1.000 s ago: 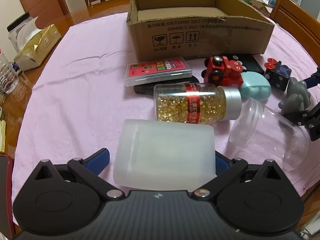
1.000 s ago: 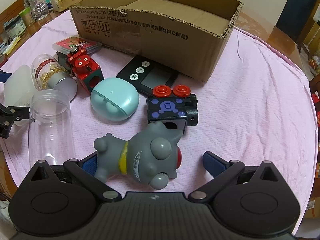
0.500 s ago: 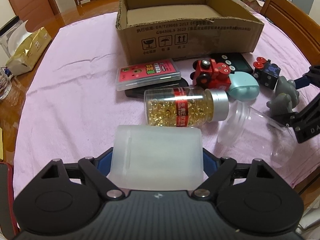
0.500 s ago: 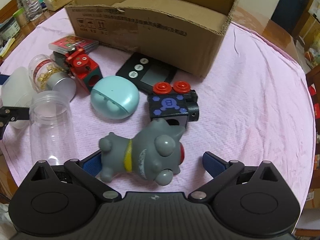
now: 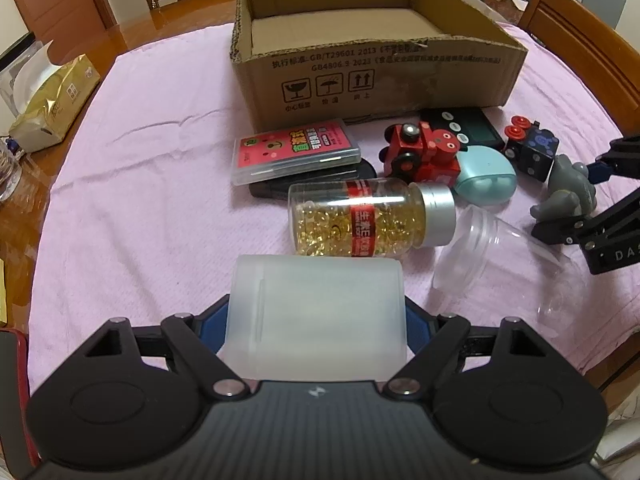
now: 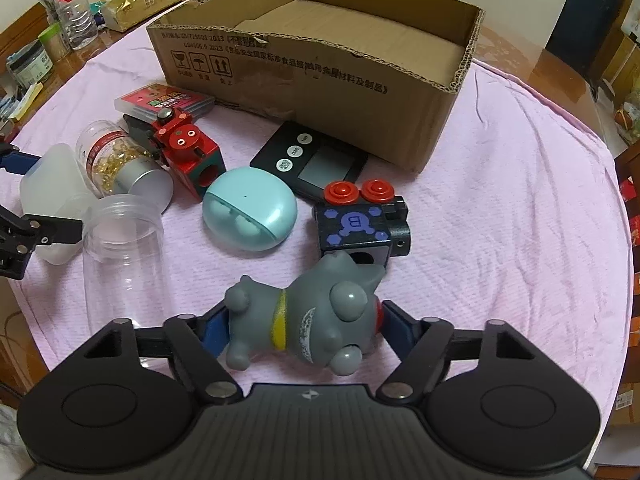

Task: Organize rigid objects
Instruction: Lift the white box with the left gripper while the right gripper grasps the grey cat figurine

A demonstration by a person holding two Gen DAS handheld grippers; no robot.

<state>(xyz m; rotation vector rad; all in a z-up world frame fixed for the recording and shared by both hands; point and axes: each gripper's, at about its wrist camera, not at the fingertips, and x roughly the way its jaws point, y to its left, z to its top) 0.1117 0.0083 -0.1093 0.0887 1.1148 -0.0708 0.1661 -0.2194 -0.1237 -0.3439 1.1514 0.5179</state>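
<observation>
Both jaws closed: our left gripper pinches the frosted box, the right gripper the grey dog toy, lower centre; its rounded body may twist out.

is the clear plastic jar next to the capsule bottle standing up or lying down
Lying down. The clear jar rests on its side on the pink cloth, open mouth facing the capsule bottle.

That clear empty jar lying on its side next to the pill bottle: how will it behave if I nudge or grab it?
The clear jar lies on its side with round walls, so a nudge would probably roll it, perhaps against the pill bottle. It looks empty and thin, so likely light. Its smooth plastic may slip.
</observation>
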